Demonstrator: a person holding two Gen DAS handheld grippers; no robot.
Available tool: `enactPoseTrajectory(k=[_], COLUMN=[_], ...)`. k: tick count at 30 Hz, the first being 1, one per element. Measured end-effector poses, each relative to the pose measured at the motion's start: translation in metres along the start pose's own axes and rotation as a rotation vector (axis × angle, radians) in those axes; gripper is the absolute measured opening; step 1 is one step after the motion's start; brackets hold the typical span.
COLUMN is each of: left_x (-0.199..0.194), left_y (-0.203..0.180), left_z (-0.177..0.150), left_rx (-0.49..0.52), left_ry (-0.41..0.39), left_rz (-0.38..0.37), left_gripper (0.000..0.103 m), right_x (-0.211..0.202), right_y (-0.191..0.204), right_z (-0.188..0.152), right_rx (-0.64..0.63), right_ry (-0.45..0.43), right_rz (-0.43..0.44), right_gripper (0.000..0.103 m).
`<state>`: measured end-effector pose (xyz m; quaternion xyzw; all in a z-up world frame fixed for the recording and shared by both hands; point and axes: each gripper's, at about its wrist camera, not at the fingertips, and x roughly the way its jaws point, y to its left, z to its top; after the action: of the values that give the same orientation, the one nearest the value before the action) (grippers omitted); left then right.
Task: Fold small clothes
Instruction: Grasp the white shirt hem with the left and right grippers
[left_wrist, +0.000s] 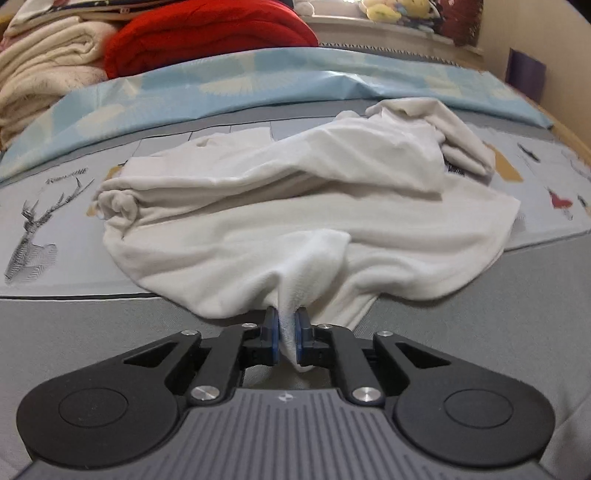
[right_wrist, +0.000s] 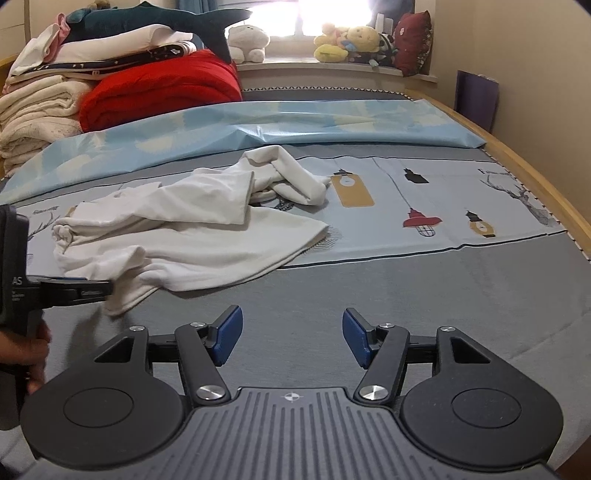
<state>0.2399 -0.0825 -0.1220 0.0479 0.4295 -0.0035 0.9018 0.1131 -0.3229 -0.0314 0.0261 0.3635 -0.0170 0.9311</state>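
Observation:
A crumpled white garment (left_wrist: 295, 206) lies on the grey printed bedspread (left_wrist: 66, 332). My left gripper (left_wrist: 287, 330) is shut on the garment's near edge, white cloth pinched between its blue pads. In the right wrist view the garment (right_wrist: 192, 225) lies to the left and ahead, and the left gripper (right_wrist: 105, 290) shows from the side, holding the cloth's near corner. My right gripper (right_wrist: 292, 334) is open and empty over bare grey bedspread (right_wrist: 424, 288), to the right of the garment and apart from it.
A light blue sheet (right_wrist: 258, 125) lies across the bed beyond the garment. Folded white blankets (right_wrist: 33, 110) and a red quilt (right_wrist: 159, 88) are stacked at the far left. Plush toys (right_wrist: 347, 44) sit on the windowsill. The wooden bed edge (right_wrist: 546, 192) runs along the right.

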Motion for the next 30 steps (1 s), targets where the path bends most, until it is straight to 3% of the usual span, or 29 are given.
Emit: enactPoseTrajectory(k=[2,5,9,11,13,16,18,21,23,26,30], left_x=[-0.012,-0.041,-0.082,-0.097,-0.113,-0.128,-0.128,-0.13,-0.137,-0.141,-0.131], left_y=[0.004,0.023,0.051,0.068,0.077,0.093,0.114,0.149,0.169,0.189,0.181], left_z=[-0.002,-0.003,-0.016,-0.028,-0.046,-0.083,-0.102,-0.111,-0.107,-0.093,-0.079], left_rx=[0.029,0.001,0.042,0.055,0.136,0.292,0.304,0.22,0.14,-0.007,-0.111], left_ry=[-0.018,-0.052,-0.073,-0.017,0.051,0.178,0.276,0.335,0.3,0.236,0.204], left_rz=[0.02,-0.032,-0.062,-0.148,-0.242,-0.296,-0.311,-0.347,-0.359,-0.363,-0.356], left_gripper=[0.007,0.007,0.007,0.007,0.006,0.007,0.007,0.01,0.023,0.032,0.042], right_x=[0.0,0.001,0.002,0.002,0.002,0.003,0.004,0.01,0.016,0.033,0.067], right_y=[-0.004,-0.01,-0.015,-0.014,-0.01,-0.003,0.004,0.014,0.021,0.033,0.04], right_z=[0.0,0.002,0.002,0.0,-0.002,-0.004,-0.005,-0.006,-0.006,-0.005,-0.005], right_rx=[0.003,0.033,0.082,0.095,0.101,0.108,0.091,0.06,0.039,-0.013,-0.058], right_ry=[-0.002,-0.006,-0.005,-0.013,-0.015,-0.011,-0.007,0.016,0.043,0.087,0.156], right_rz=[-0.012,-0.021,-0.016,-0.012,-0.012,0.001,0.002,0.011,0.019,0.027,0.005], right_gripper=[0.062,0.061,0.041,0.035,0.03,0.03,0.03,0.03,0.03,0.031,0.039])
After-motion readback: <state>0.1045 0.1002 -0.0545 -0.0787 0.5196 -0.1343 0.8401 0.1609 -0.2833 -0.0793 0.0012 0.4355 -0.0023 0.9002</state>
